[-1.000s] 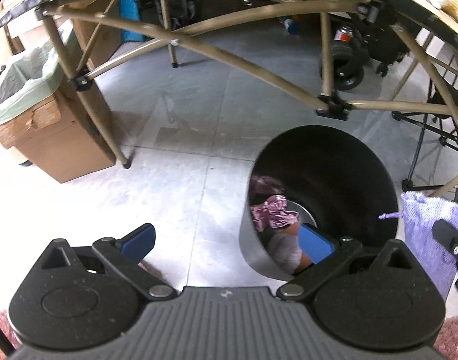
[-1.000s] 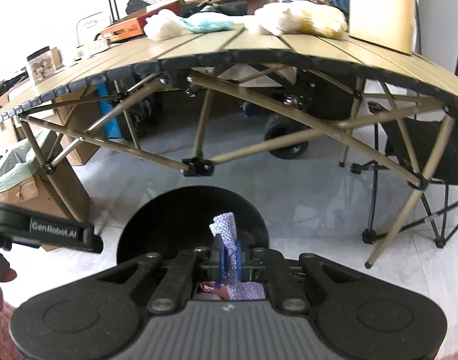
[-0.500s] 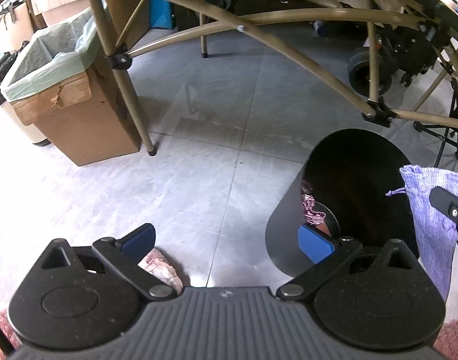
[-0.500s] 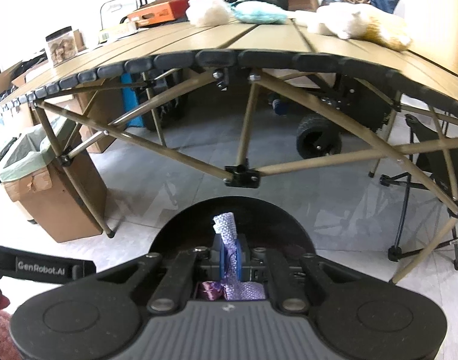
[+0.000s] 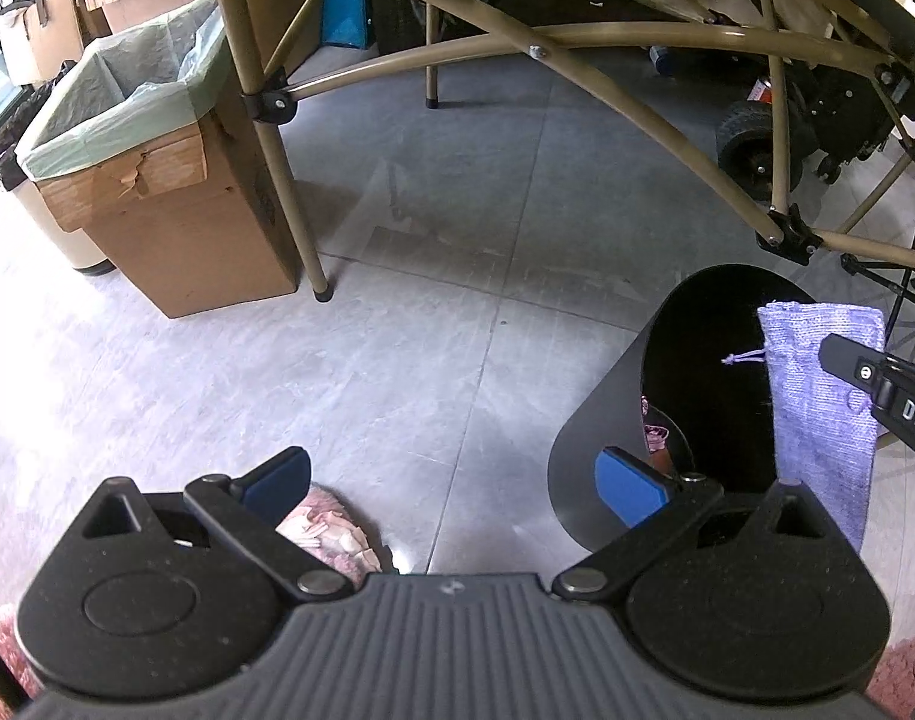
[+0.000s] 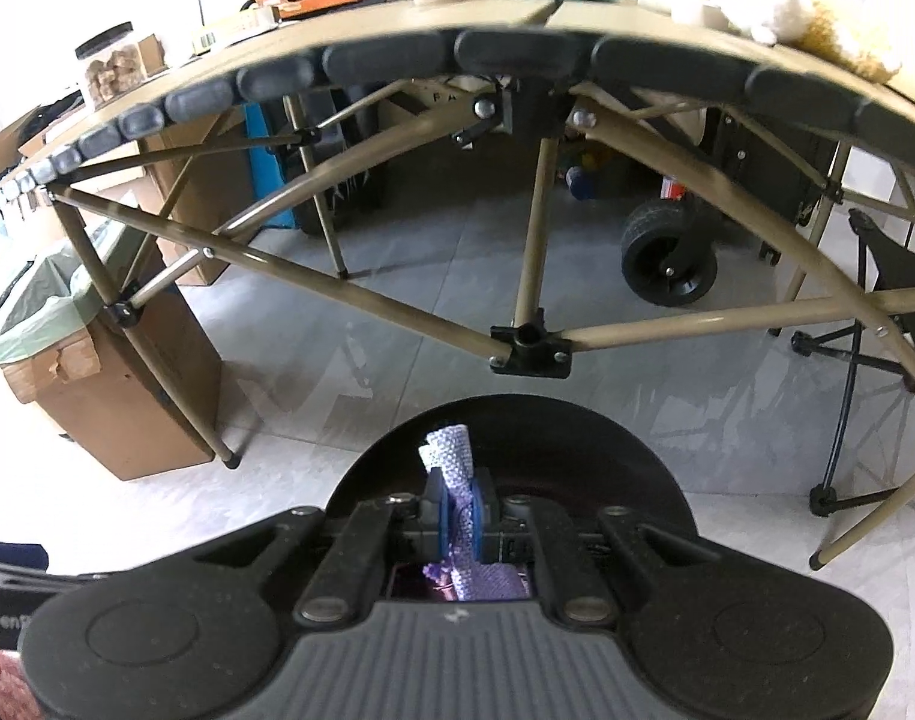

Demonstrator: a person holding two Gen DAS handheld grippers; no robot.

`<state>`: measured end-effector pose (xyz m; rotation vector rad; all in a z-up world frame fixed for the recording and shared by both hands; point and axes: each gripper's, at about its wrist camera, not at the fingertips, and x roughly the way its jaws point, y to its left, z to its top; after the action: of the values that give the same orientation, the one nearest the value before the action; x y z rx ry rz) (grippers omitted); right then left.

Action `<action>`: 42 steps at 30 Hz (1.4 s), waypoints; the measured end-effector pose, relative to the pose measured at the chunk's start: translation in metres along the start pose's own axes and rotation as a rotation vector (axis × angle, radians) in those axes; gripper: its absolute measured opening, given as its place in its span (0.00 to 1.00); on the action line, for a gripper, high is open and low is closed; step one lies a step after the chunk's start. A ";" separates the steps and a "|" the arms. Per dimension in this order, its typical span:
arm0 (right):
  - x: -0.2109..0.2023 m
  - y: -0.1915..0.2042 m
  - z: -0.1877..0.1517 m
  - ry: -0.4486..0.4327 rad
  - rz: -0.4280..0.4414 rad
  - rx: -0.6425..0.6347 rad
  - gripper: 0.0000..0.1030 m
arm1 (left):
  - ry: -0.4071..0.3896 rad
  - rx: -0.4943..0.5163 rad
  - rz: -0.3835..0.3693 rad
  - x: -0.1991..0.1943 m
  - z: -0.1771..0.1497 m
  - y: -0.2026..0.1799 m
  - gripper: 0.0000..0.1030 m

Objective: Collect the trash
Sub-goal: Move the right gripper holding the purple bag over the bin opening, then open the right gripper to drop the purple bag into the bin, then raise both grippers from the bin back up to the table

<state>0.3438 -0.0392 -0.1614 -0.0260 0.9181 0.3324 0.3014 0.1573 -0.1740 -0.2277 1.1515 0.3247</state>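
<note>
Now purple pouch (image 6: 454, 483) pinched between right tongs (image 6: 457, 513), over black bin (image 6: 607, 450).

Left tool (image 5: 451, 480): black linkage arms, silver rivets, blue pads (image 5: 628, 486); ribbed grey housing.

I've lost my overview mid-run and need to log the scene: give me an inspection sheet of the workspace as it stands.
Surface: grey tiled floor, bare in the middle.
Job's things: purple drawstring pouch pinched above the open black bin; pink scraps already lie inside the bin.
Clutter: pink fluffy item on the floor beside the left gripper.
Grippers: left gripper open, holding nothing; right gripper shut on the pouch.
Cables: nothing seen.
Surroundings: folding table with plush items on top; lined cardboard box by its leg; wheeled cart and folding chair behind.
</note>
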 end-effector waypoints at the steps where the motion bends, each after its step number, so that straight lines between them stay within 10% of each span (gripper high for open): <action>1: 0.003 0.001 0.001 0.007 0.002 0.002 0.07 | 0.001 -0.001 0.000 0.000 0.000 0.001 1.00; 13: 0.020 -0.002 -0.002 0.097 -0.023 0.025 0.18 | 0.011 -0.001 0.000 0.001 0.000 0.001 1.00; 19: 0.026 -0.011 -0.007 0.158 -0.071 0.044 0.89 | 0.016 -0.001 0.010 0.004 -0.001 0.001 1.00; 42: 0.022 -0.018 -0.013 0.187 -0.057 0.049 0.95 | 0.013 0.023 0.018 0.006 -0.002 -0.005 1.00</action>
<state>0.3512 -0.0526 -0.1883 -0.0382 1.1086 0.2573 0.3041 0.1531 -0.1802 -0.1993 1.1706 0.3261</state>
